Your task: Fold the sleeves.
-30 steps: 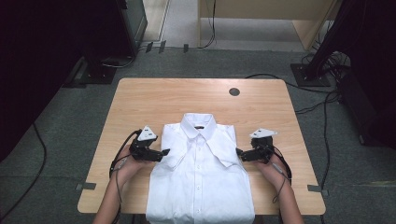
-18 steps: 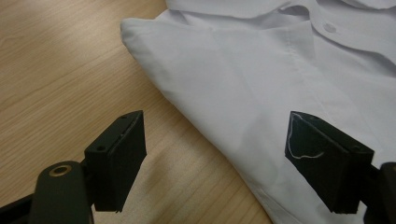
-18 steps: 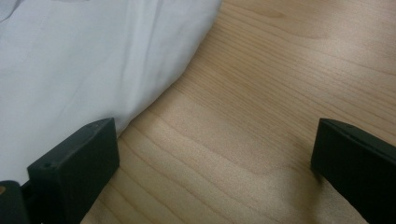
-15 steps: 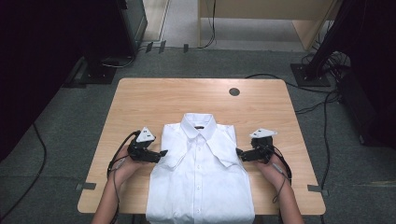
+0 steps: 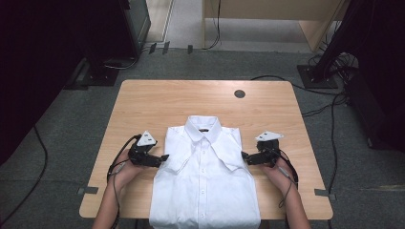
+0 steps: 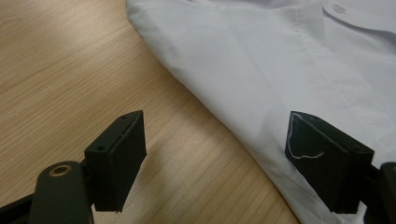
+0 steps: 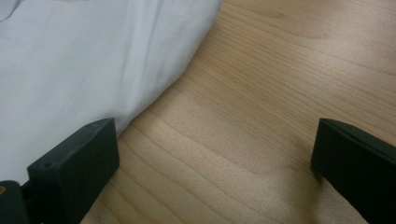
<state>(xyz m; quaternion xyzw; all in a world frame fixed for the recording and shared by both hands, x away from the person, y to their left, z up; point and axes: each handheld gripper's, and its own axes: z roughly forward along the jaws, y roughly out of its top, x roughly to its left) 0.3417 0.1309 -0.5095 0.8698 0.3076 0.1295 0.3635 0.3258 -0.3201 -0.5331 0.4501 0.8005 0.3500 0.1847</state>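
A white button-up shirt (image 5: pixel 205 181) lies folded flat in the middle of the wooden table (image 5: pixel 191 100), collar at the far side. My left gripper (image 5: pixel 164 157) rests at the shirt's left edge, level with the shoulder. In the left gripper view it (image 6: pixel 215 135) stands open, one jaw over bare wood and the other over the shirt (image 6: pixel 261 60), whose edge runs between them. My right gripper (image 5: pixel 244 155) sits at the shirt's right edge. It (image 7: pixel 215 135) is open too, with its left jaw by the shirt (image 7: pixel 70 60) hem and mostly wood between the jaws.
A dark round cable hole (image 5: pixel 239 94) sits near the table's far edge. The shirt's bottom hangs at the near table edge. Cables (image 5: pixel 286 171) trail from both grippers along the forearms. Bare wood lies on both sides and beyond the collar.
The left gripper has slid a little to the left and toward the person. The right gripper and the shirt have stayed put.
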